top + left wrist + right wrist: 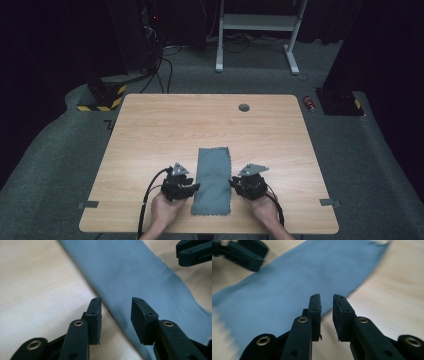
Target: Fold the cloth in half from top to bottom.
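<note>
A blue-grey cloth lies flat as a long folded strip on the wooden table, near its front edge. My left gripper sits at the cloth's left edge, held in a hand. In the left gripper view its jaws stand open over that edge of the cloth, with nothing pinched. My right gripper is at the cloth's right edge. In the right gripper view it shows a narrow open gap above the cloth's border. Each gripper view also catches the other gripper across the cloth.
A round cable hole is at the table's far side. Tape tabs mark the front corners. On the floor beyond are a red can, a white desk frame and a yellow-black striped base.
</note>
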Demonstrator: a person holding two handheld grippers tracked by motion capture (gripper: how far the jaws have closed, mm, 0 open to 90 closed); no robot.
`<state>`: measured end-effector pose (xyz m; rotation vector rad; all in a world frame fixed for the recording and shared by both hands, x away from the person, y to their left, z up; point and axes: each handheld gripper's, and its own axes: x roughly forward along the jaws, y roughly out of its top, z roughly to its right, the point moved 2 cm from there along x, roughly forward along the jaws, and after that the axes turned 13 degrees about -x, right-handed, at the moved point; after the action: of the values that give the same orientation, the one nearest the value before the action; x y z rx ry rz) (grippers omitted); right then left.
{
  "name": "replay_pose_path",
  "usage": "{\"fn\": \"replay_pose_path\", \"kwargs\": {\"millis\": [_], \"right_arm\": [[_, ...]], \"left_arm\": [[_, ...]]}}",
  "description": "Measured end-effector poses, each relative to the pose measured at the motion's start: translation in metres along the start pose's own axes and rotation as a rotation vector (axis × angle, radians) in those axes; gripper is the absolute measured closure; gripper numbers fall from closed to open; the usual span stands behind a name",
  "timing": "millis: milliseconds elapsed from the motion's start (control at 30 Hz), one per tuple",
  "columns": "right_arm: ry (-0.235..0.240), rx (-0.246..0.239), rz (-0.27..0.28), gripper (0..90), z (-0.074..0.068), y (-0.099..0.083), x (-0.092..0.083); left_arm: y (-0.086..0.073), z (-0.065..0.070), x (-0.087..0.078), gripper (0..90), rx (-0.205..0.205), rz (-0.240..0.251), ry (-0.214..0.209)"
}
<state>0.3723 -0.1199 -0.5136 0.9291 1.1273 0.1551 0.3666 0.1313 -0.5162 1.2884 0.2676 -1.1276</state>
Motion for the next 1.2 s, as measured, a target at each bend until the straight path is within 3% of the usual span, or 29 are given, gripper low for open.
{"fn": "replay_pose_path", "kwargs": {"millis": [233,567,733,967,1200], "right_arm": [[-0.106,0.026,-0.007,73.9,0.036,0.032,0.028],[-0.186,0.072,-0.061,75.0,0.064,0.049,0.061],[-0.184,0.070,-0.098,79.9,0.070,0.048,0.071],[-0.172,0.082,-0.119,85.2,0.079,0.049,0.078],[-0.131,0.106,-0.100,80.6,0.082,0.046,0.078]], "left_arm": [[0.047,-0.017,0.024,55.6,-0.010,0.033,0.091],[0.079,-0.023,0.060,51.7,-0.029,-0.008,0.184],[0.084,-0.030,0.068,52.6,-0.022,-0.015,0.223],[0.086,-0.034,0.069,57.3,-0.027,0.009,0.227],[0.087,-0.035,0.071,61.5,-0.024,0.015,0.199]]}}
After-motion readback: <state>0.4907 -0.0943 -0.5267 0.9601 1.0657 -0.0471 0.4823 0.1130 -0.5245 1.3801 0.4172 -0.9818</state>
